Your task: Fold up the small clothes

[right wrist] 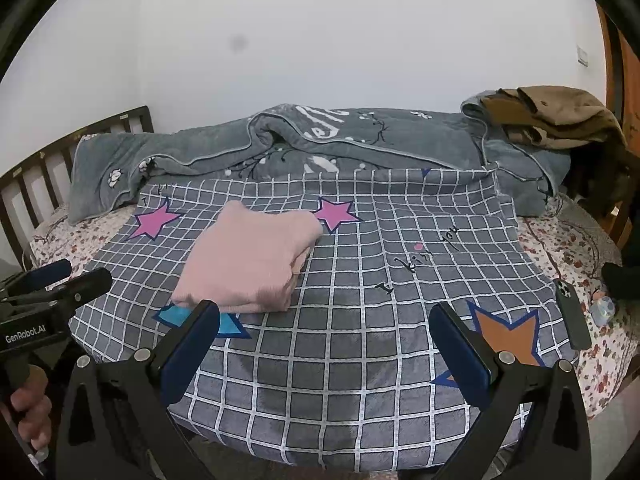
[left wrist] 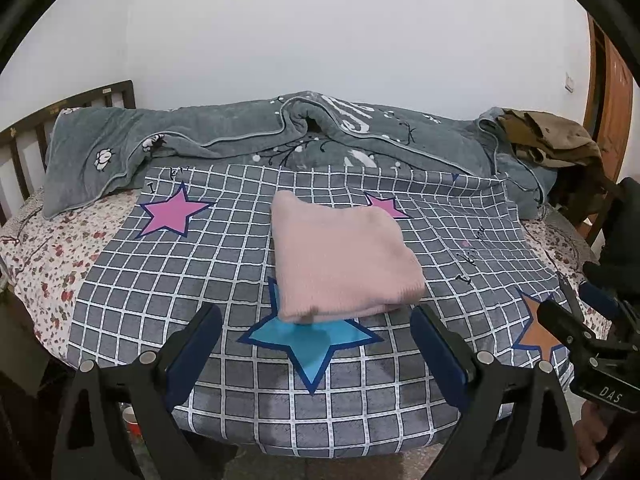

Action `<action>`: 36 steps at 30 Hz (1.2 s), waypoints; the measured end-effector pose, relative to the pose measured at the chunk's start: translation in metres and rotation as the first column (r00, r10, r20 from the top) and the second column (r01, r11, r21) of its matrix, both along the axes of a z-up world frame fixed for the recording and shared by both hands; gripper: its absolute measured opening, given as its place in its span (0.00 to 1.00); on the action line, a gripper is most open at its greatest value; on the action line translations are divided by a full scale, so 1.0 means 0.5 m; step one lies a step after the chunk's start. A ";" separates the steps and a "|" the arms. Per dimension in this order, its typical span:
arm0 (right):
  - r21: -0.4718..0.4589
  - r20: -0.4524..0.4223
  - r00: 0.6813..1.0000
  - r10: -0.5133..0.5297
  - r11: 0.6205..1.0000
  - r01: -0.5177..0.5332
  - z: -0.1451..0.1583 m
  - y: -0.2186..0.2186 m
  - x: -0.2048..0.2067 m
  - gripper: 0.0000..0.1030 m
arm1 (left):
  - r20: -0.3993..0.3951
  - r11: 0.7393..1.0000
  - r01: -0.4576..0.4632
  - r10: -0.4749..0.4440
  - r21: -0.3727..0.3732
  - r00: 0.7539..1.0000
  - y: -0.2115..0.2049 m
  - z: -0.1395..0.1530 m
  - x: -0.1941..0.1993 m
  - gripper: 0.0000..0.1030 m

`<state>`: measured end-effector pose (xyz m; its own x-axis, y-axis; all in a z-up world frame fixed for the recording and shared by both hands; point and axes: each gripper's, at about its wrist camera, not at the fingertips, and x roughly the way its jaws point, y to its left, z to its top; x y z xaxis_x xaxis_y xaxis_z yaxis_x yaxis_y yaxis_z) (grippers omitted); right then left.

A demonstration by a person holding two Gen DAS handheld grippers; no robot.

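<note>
One pink garment (left wrist: 344, 256) lies folded into a thick rectangular bundle on a grey checked sheet (left wrist: 200, 272) spread over the bed. Its near edge covers the upper part of a blue star (left wrist: 308, 344) printed on the sheet, and a pink star (right wrist: 334, 213) sits just beside its far corner. Nothing touches the bundle.

Both grippers hang near the front edge of the bed, short of the garment. The left gripper (left wrist: 316, 336) has its fingers spread wide with nothing between them, and the right gripper (right wrist: 326, 332) stands just as wide and empty, off to the right of the bundle near an orange star (right wrist: 508, 332).

Beyond the checked sheet, a rumpled grey blanket (left wrist: 224, 128) stretches along the white wall, with a brown garment (right wrist: 552, 116) heaped at its right end. A floral bedsheet (left wrist: 52, 256) shows at both sides, and a dark phone (right wrist: 572, 316) lies on it at the right. A dark wooden headboard (left wrist: 24, 144) stands at the left.
</note>
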<state>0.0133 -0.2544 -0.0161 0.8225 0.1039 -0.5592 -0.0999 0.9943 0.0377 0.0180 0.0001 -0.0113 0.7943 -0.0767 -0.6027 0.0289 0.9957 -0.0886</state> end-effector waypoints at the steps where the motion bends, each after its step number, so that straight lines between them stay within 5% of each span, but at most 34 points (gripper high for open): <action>1: 0.001 -0.002 1.000 -0.001 1.000 0.001 -0.001 -0.001 0.000 0.99 | 0.000 1.000 0.001 -0.001 0.000 1.000 0.000 0.000 0.000 0.93; 36: 0.006 0.006 1.000 0.002 1.000 -0.002 0.012 -0.008 -0.006 0.99 | 0.011 1.000 -0.017 0.016 0.010 1.000 0.004 0.014 -0.004 0.93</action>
<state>0.0102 -0.2583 -0.0102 0.8253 0.1090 -0.5540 -0.1020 0.9938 0.0435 0.0158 0.0023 -0.0042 0.8017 -0.0575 -0.5949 0.0133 0.9968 -0.0785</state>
